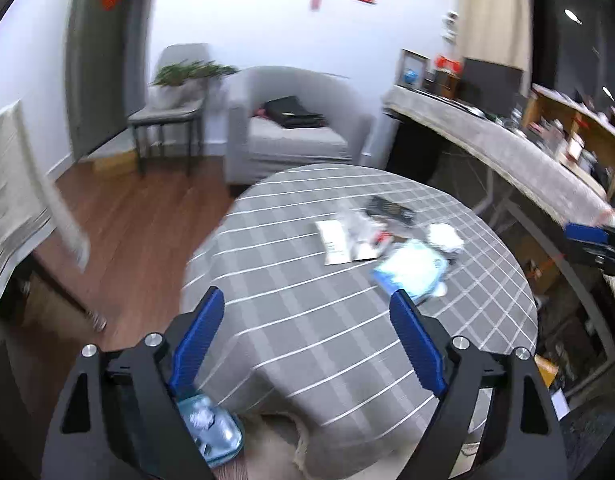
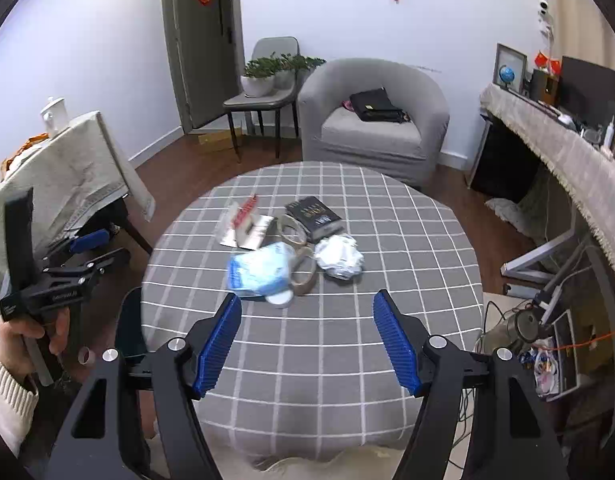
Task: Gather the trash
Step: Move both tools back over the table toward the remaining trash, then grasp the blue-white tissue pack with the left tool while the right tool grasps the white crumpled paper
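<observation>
A round table with a grey checked cloth point(image 2: 347, 340) holds a pile of trash: a blue-white plastic pack point(image 2: 259, 272), a crumpled white paper ball point(image 2: 339, 258), tape rolls point(image 2: 303, 268), a silver-red wrapper point(image 2: 247, 228) and a black box point(image 2: 315, 218). The pile also shows in the left wrist view point(image 1: 391, 240). My right gripper point(image 2: 307, 304) is open and empty, just short of the pile. My left gripper point(image 1: 307, 300) is open and empty over the table's left edge. A bin lined with a blue bag point(image 1: 209, 432), holding crumpled paper, sits below the left gripper.
A grey armchair point(image 2: 371, 120) with a black bag stands behind the table. A chair with potted plants point(image 2: 267, 88) is at the back left. A cloth-covered table point(image 2: 67, 168) is on the left, a long desk point(image 2: 567, 148) on the right, with cables on the floor.
</observation>
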Motion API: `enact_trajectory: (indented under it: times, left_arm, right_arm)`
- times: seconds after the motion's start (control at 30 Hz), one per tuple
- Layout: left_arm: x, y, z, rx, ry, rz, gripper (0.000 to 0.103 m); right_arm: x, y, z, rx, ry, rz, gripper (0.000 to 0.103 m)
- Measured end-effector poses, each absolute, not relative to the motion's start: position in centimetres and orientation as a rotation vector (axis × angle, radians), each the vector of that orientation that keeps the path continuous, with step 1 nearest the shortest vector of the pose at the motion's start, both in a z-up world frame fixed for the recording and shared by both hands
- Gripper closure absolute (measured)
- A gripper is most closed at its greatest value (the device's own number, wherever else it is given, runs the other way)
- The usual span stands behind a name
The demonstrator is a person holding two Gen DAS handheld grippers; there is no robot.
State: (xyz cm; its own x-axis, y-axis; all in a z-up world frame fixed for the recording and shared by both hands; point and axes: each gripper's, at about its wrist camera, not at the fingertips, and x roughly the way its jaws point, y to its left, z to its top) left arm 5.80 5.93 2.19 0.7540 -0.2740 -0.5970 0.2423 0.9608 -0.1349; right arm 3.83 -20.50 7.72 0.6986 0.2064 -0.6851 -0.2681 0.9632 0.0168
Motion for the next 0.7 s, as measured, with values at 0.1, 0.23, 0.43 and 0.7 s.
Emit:
enact_trajectory:
  times: [0.1,0.23,0.43,0.7]
  left_arm:
    - [6.6,2.5,1.7,0.001,0.645,-0.336,0.013]
    - [7.6,-1.0,1.0,0.037,0.648,-0.371,0.010]
    - [10.1,-4.6,-0.4,0.076,0.678,-0.388,0.010]
    - [12.8,-6.9,-2.3,0.136,0.731,-0.370,0.010]
  right_arm:
    - [5.7,-21.6,6.3,-0.072,0.763,0.267,0.033]
    - [7.8,-22.7,4.8,-0.047,0.768,0.270,0.032]
    - [11.3,-23.4,3.3,-0.023,0.779,0.312,0.032]
    - [13.7,-24.7,2.1,-0.044,0.768,0.340,0.030]
